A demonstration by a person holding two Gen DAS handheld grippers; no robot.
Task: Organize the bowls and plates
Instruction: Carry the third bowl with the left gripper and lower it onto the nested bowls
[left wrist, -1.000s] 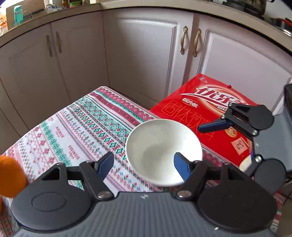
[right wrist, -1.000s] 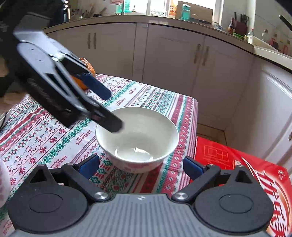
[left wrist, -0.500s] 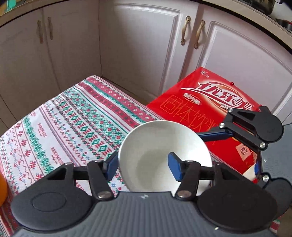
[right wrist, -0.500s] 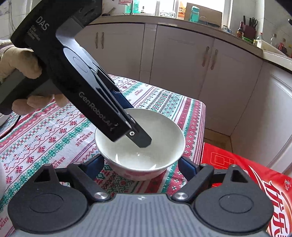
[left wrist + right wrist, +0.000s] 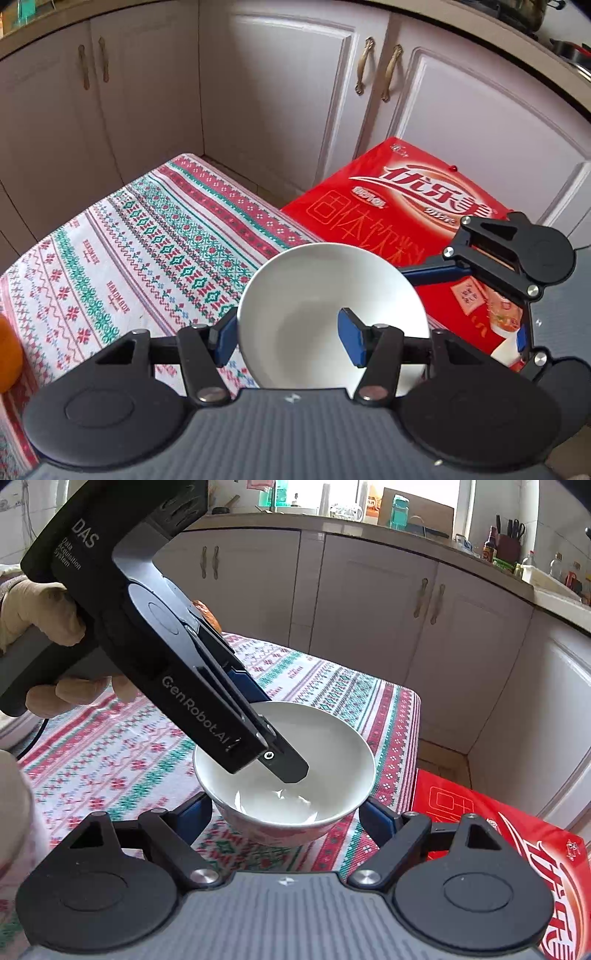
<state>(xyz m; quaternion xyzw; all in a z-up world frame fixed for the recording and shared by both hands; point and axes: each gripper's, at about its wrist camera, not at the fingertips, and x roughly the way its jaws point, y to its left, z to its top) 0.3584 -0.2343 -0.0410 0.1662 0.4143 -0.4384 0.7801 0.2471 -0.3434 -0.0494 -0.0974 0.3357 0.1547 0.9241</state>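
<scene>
A white bowl (image 5: pixel 314 295) with a pink pattern on its outside (image 5: pixel 332 746) stands on the patterned tablecloth (image 5: pixel 147 258) near the table's corner. My left gripper (image 5: pixel 288 339) is shut on the bowl's near-left rim, one blue pad inside and one outside. From the right wrist view the left gripper (image 5: pixel 275 734) slants down into the bowl, held by a gloved hand (image 5: pixel 37 616). My right gripper (image 5: pixel 286 812) straddles the bowl low down, a pad against each side of its wall.
A red printed carton (image 5: pixel 406 206) lies on the floor past the table's right edge. White cabinet doors (image 5: pixel 288 92) stand close behind the table. An orange thing (image 5: pixel 7 354) sits at the left edge of the cloth.
The left gripper's jaws came together on the bowl's rim, one finger going inside. The right gripper's jaws narrowed from wide open onto the bowl's sides.
</scene>
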